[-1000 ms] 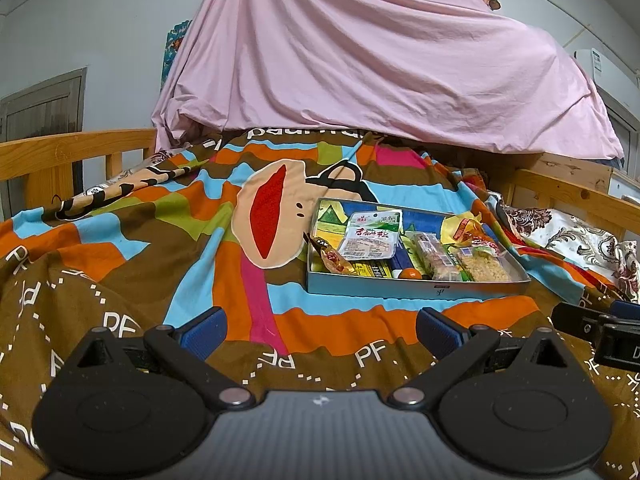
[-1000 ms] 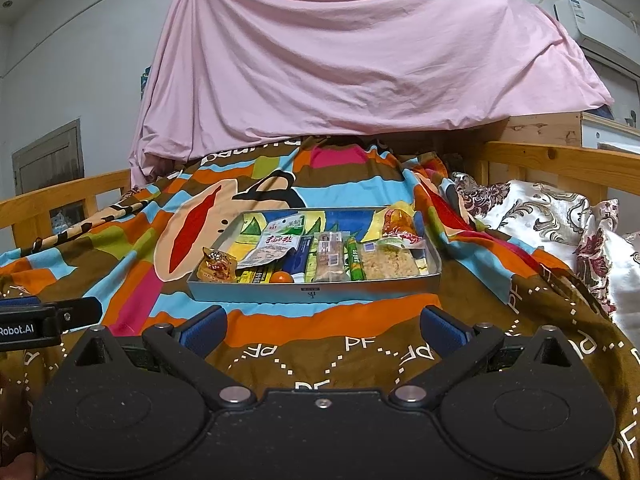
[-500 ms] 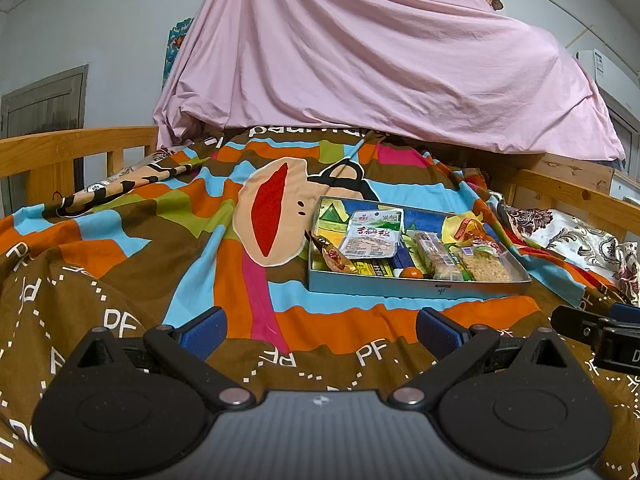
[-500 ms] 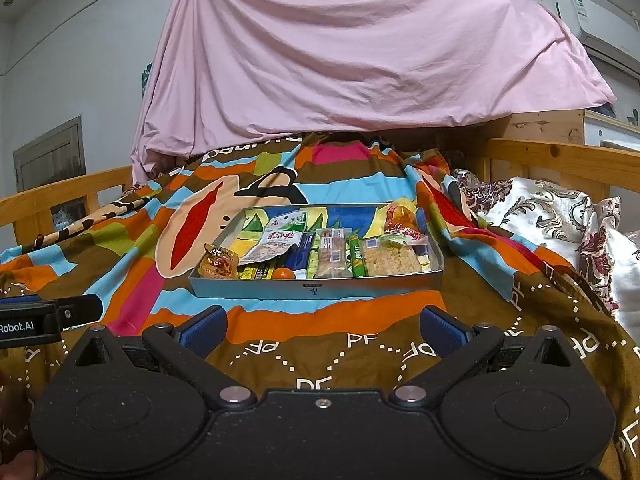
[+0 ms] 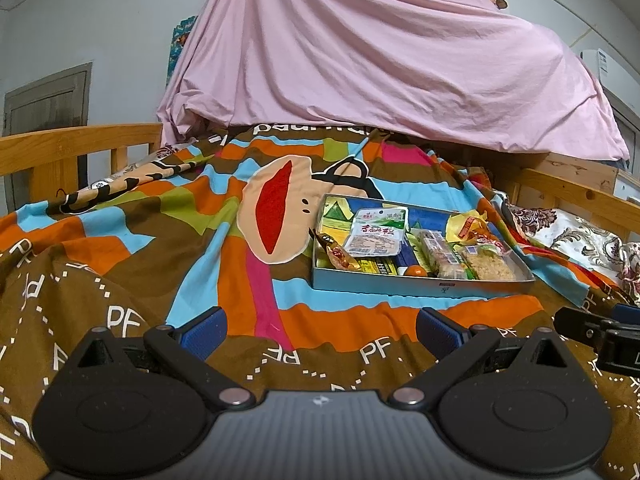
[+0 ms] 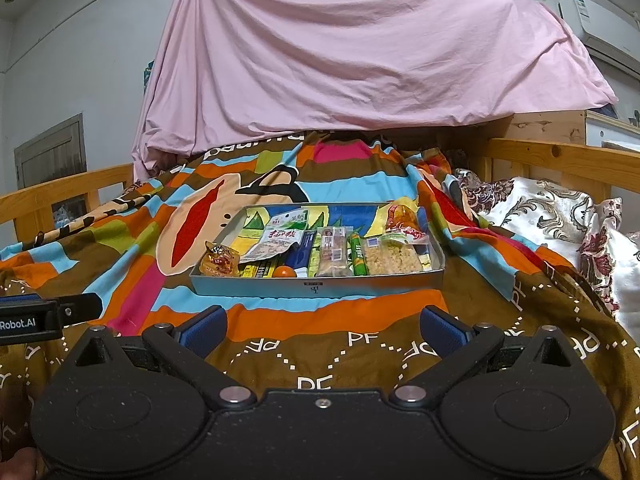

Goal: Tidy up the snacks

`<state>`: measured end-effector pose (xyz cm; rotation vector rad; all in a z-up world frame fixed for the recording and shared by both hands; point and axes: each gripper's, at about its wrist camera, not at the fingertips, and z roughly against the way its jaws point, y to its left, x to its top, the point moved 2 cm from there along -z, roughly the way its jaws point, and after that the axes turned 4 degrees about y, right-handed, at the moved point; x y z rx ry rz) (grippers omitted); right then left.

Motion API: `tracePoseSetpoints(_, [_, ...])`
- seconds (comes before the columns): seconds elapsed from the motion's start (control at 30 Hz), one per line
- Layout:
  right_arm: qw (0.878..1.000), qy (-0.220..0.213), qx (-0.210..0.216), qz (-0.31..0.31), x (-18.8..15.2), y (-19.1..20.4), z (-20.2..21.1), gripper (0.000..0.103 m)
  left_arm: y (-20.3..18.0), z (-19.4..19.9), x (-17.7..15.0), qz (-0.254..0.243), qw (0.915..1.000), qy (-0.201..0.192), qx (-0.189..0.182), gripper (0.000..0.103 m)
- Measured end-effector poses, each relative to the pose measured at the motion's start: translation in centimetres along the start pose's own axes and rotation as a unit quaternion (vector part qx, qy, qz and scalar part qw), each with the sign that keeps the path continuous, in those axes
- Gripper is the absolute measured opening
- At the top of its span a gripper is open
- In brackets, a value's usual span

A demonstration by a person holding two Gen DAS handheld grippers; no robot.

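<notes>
Metal tray (image 6: 316, 290) holds the snacks (image 6: 332, 254) packed together, fitting either stage, while left gripper (image 5: 320, 330) and right gripper (image 6: 322, 330) hover spread and empty

A bed with wooden rails (image 5: 80, 140) is spread with a striped quilt (image 5: 168, 240) bearing a cartoon face. A pink sheet (image 6: 360, 60) hangs draped at its far end. Pale walls (image 5: 80, 20) hold a grey door (image 5: 44, 100) on the left, an air conditioner (image 6: 596, 20) upper right, and a floral pillow (image 6: 540, 216) lies right
</notes>
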<state>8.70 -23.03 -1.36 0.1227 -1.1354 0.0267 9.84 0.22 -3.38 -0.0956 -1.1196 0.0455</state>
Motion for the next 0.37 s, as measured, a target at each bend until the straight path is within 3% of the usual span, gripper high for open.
tracePoseSetpoints(0.37, [1.000,-0.002,0.002,0.003,-0.27,0.14,0.23,0.102,0.35,-0.04,0.08,0.013,0.9998,0.007,0.010,0.103])
